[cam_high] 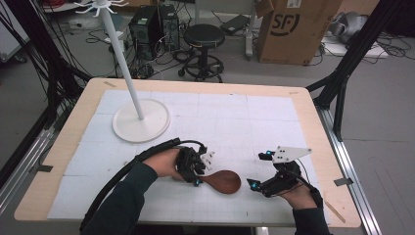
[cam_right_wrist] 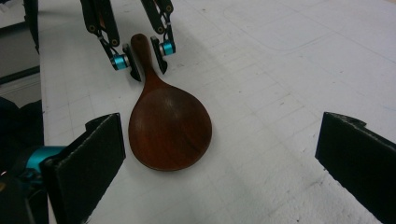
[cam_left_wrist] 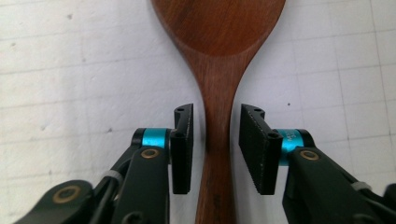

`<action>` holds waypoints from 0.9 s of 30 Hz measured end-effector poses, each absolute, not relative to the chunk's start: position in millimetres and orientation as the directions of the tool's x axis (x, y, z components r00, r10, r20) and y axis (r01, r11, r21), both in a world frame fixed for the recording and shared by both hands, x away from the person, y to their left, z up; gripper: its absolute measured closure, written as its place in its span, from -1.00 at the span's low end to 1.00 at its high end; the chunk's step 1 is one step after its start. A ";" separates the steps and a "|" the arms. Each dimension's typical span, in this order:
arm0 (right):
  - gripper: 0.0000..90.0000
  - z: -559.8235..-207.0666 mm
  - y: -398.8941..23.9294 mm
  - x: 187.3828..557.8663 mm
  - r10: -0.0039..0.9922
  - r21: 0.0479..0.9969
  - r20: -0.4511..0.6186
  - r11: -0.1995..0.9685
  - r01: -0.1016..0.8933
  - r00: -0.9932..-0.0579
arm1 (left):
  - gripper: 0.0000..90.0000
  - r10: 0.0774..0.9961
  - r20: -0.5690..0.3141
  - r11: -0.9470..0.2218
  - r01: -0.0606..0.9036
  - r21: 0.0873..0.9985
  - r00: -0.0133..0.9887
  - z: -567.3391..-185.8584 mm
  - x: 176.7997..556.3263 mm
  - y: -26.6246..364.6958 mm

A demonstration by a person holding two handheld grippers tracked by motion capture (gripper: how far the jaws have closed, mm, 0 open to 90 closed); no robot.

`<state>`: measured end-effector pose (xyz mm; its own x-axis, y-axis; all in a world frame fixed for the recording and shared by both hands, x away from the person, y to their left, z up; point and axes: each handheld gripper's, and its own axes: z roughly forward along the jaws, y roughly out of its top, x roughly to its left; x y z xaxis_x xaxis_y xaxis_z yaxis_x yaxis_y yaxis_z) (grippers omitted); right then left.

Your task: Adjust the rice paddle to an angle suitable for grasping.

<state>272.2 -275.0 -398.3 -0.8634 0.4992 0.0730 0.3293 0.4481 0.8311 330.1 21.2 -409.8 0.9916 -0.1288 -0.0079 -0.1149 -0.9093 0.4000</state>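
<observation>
One wooden spoon (cam_high: 222, 181) flat on the white mat (cam_high: 244, 117), left gripper (cam_left_wrist: 215, 144) straddling its handle, pads seemingly just clear, right gripper (cam_right_wrist: 219, 154) gaping wide, holding nothing.

Spoon (cam_high: 222, 180), stand (cam_high: 141, 120) on table (cam_high: 313, 127)

The dark reddish-brown wooden spoon (cam_right_wrist: 169, 128) looks smooth with a soft satin sheen, the left gripper's (cam_left_wrist: 215, 147) black pads (cam_left_wrist: 254, 149) are finely ribbed and matt, and the table's white gridded mat (cam_high: 235, 122) appears slightly rough, foam-like.
</observation>
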 end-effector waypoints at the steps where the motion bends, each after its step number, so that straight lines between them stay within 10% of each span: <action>1: -1.00 -398.4 -275.1 272.3 0.498 0.832 0.072 0.448 0.328 -0.864 | 0.44 -0.122 -0.006 -0.906 -0.109 0.409 0.992 -407.1 330.8 24.7; 27: -1.00 -397.8 -274.2 273.7 0.502 0.830 0.068 0.451 0.329 -0.862 | 0.78 0.030 -0.002 -0.941 0.029 0.338 1.000 -408.0 328.2 121.1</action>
